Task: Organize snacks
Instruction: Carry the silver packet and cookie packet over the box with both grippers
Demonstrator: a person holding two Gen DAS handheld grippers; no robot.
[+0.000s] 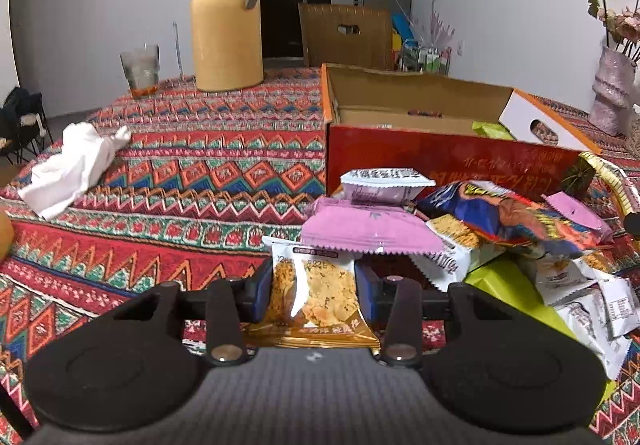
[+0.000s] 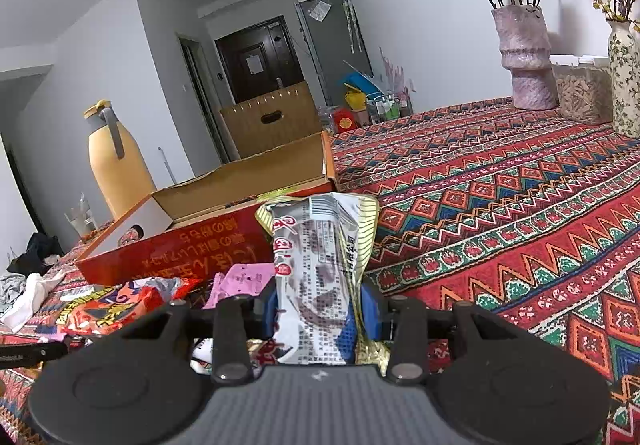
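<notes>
On the far left of the table [image 1: 168,149], a crumpled white tissue [image 1: 76,169] is being left aside, with a glass [image 1: 140,69] and a yellow thermos [image 1: 226,25] standing behind it, all well apart from the work. Nearer the middle, a clear cracker packet [image 1: 316,285] is being pinched between the pads of the left claw [image 1: 314,287], its long axis running straight out along the fingers and its far end tucked under a pink packet [image 1: 368,233] at the near edge of the snack pile [image 1: 500,229]. Beyond that pile and slightly to the right, the open red box [image 1: 440,161] is being presented as the likely destination; it lies forward of the left claw, with the heap between the two. In the right wrist view, a silver-and-gold wrapper [image 2: 324,269] is being gripped upright by the right claw [image 2: 320,313], its long axis pointing up and away, and the same red box [image 2: 180,249] is lying ahead and to the left, just behind the wrapper's top. Judged from this, the right claw is being held nearer the box, so a short forward-left carry is being called for, whereas a lift over the pile is being required of the left.
</notes>
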